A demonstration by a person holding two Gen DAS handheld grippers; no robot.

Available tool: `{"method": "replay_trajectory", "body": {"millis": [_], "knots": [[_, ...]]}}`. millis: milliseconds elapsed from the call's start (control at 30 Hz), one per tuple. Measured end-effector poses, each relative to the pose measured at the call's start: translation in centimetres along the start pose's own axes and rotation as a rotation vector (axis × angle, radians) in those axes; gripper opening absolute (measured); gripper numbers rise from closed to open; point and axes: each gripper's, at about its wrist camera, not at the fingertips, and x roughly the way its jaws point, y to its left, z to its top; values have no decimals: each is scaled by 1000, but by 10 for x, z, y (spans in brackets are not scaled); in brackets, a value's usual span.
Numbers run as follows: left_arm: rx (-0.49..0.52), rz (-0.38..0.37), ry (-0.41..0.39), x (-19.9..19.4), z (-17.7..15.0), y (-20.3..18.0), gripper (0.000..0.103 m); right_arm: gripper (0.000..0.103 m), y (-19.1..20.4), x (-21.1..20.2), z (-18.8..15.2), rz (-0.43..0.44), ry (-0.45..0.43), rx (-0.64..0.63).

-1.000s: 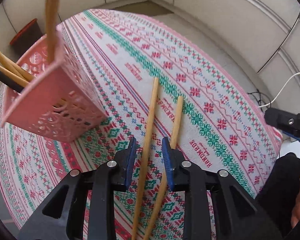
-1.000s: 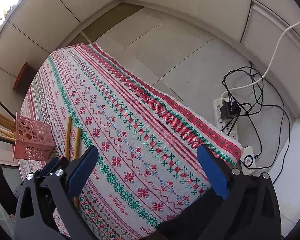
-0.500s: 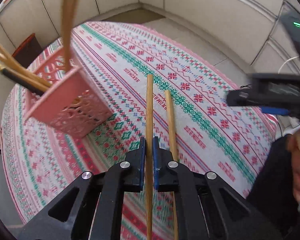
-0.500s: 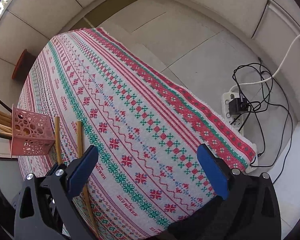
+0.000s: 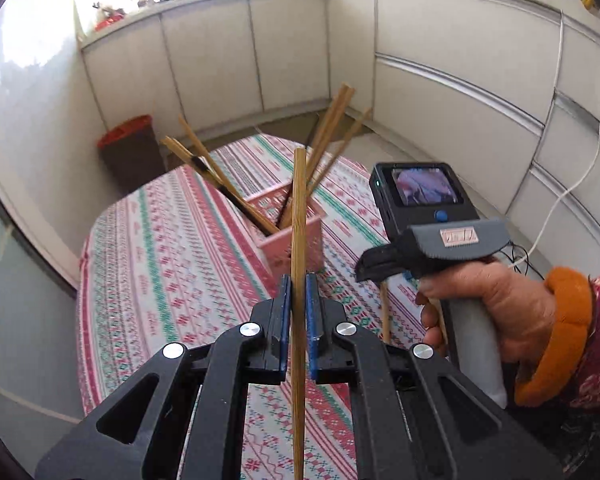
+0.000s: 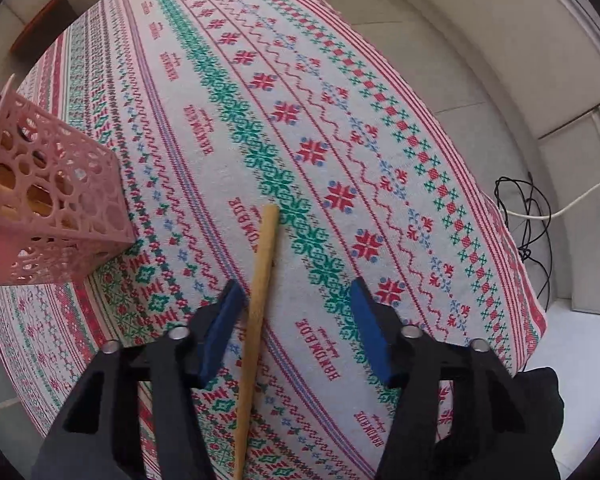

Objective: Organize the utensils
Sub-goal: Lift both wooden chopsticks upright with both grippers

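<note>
My left gripper [image 5: 296, 308] is shut on a wooden chopstick [image 5: 299, 216] and holds it lifted above the table, its tip in front of the pink perforated holder [image 5: 296, 236]. Several chopsticks [image 5: 328, 132] stand in that holder. My right gripper [image 6: 296, 316] is open, low over the cloth, with a second wooden chopstick [image 6: 260, 276] lying on the table between its fingers, close to the left finger [image 6: 220, 332]. The holder also shows at the left of the right wrist view [image 6: 48, 208]. The right gripper's body shows in the left wrist view [image 5: 432, 232].
A patterned red, green and white tablecloth [image 6: 300, 120] covers the table. A brown bin with a red rim [image 5: 128, 152] stands on the floor beyond the table. Cables and a power strip [image 6: 528, 216] lie on the floor to the right.
My left gripper has lifted its chopstick off the table and tilted up toward the holder. My right gripper has come down over the other chopstick and narrowed its opening.
</note>
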Motion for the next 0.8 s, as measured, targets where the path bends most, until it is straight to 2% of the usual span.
{"method": "replay_trajectory", "body": {"millis": [33,67,200,333,400,600,700,800], "knots": [[-8,9,-9,-4,1,3,6,13,2,0,-1,13,6,-3],[-13,18,-18,-11,0,6,6,9,1,-1,-2,29,13,7],[-39,34,-42,-21,0,15,6,8,-14,-12,-9,133,-4,82],[-77,40,-69,-30,-1,24,6,8,-32,-47,-23,193,-80,50],[-124,12,-93,-38,0,30,6,8,-37,-70,-33,230,-123,24],[-278,-137,-219,-69,17,51,6,8,-47,-153,-60,349,-280,-54],[-321,-166,-285,-79,31,55,6,8,-49,-190,-62,391,-363,-84],[-352,-162,-348,-85,47,55,6,8,-54,-229,-65,446,-438,-106]]}}
